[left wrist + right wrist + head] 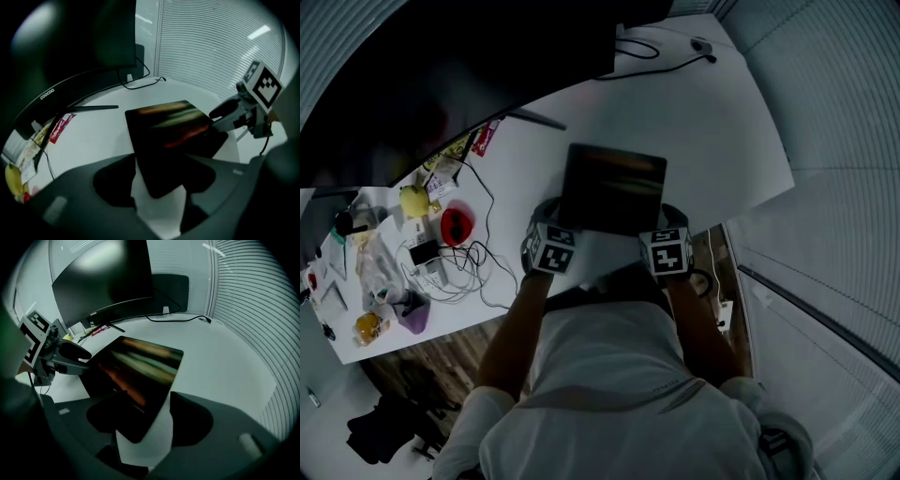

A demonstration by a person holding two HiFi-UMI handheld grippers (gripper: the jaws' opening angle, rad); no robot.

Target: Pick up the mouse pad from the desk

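**A:** Where do we stand with the mouse pad (614,187)?

**B:** We have not lifted it yet. It lies flat on the white desk (712,122), close to the near edge, in front of the dark monitor (441,75) and well apart from the clutter of cables (459,272) at the left end.

**A:** And our two grippers?

**B:** Both are down at the pad's near edge, one at each near corner. The left gripper (159,185) has its jaws spread wide, and the pad's near left corner reaches into the gap between them. The right gripper (150,425) is the same: its jaws stand wide apart with the near right corner between them.

**A:** Are we pinching anything?

**B:** No, as far as we can see. White desk shows on both sides of each corner, so neither gripper is pressing on the pad (the dim light makes the very tips hard to read, but the gaps are plain).

**A:** So what is done and what is left?

**B:** We judge the approach finished, with both grippers lined up on the corners. Closing on the pad, getting its thin edge off the desk and raising it are all still ahead of us. The flat, thin edge looks like the tricky part.
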